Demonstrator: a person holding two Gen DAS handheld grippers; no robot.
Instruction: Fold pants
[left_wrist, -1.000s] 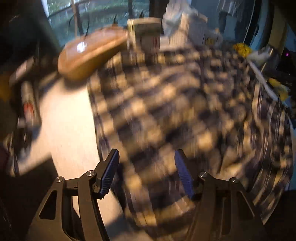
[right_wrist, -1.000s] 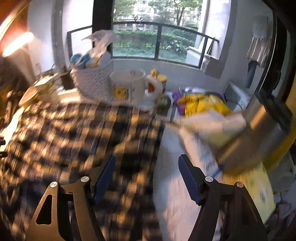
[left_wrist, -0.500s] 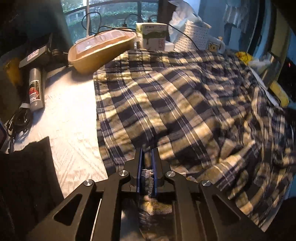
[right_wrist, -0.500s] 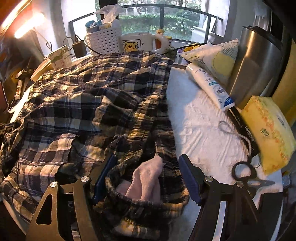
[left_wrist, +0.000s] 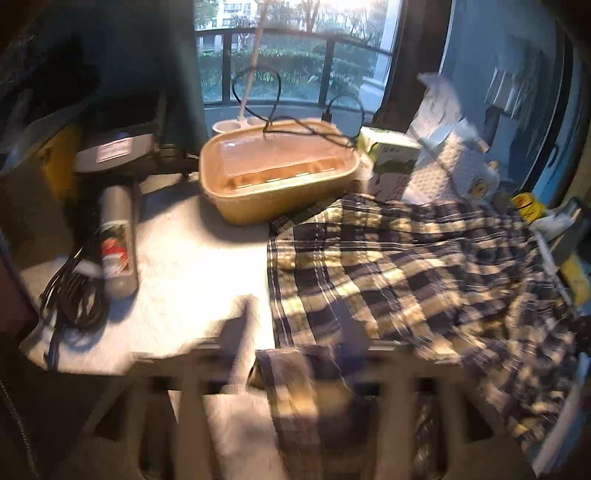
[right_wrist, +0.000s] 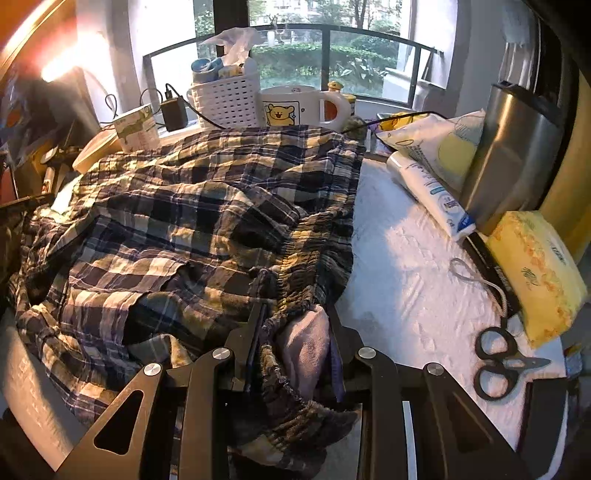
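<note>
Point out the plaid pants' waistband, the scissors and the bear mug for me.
waistband (right_wrist: 295, 291): right wrist view, gathered elastic edge.
scissors (right_wrist: 496, 363): right wrist view, between handle loops.
bear mug (right_wrist: 291, 109): right wrist view, printed side.

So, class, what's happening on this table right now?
A person with a gripper in each hand is folding plaid pants spread over a cluttered table. The right gripper has just closed on the bunched waistband. The left gripper, blurred, has just been opening, with a pant edge between its jaws.
</note>
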